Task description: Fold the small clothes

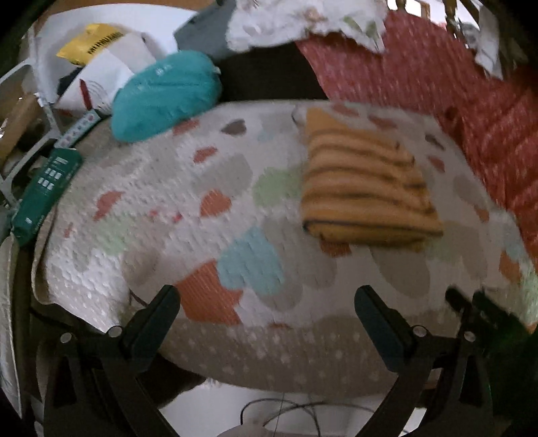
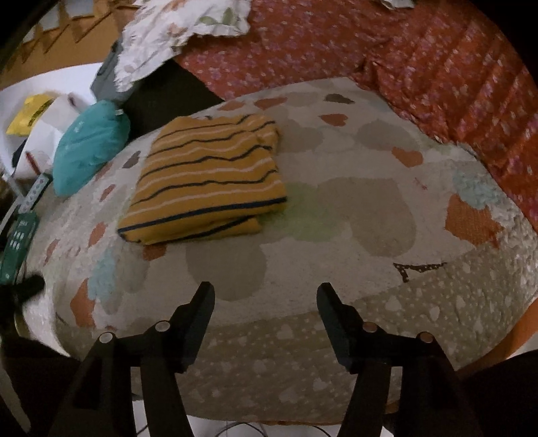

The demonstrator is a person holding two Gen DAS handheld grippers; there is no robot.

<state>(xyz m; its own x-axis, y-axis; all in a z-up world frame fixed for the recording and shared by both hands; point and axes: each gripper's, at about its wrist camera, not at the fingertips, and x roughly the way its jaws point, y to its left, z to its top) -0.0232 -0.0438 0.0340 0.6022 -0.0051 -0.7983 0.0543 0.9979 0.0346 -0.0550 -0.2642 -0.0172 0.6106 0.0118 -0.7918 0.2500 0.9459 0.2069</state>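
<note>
At the lower edge of the left wrist view, the left tool is seen with its two black fingers spread wide apart; nothing is held or touched, and only the patterned quilt is seen through the gap. At the lower edge of the right wrist view, the right tool is likewise recorded with its fingers apart, less widely, and empty, poised above the dotted border of the same quilt.

Beyond both tools, the striped garment is found folded into a compact rectangle: mustard yellow with dark and pale stripes, lying flat on the quilt, clear of both tools. In the left view it is placed right of centre; in the right view, left of centre.

Items noted further out:
- teal pouch, resting at the far left edge of the quilt, apart from the garment;
- dark green box, lying at the quilt's left edge;
- red floral cloth, spread along the far and right sides of the quilt;
- pale floral cloth, crumpled at the far side;
- yellow packet, among white items at far left.

The left view is blurred.
</note>
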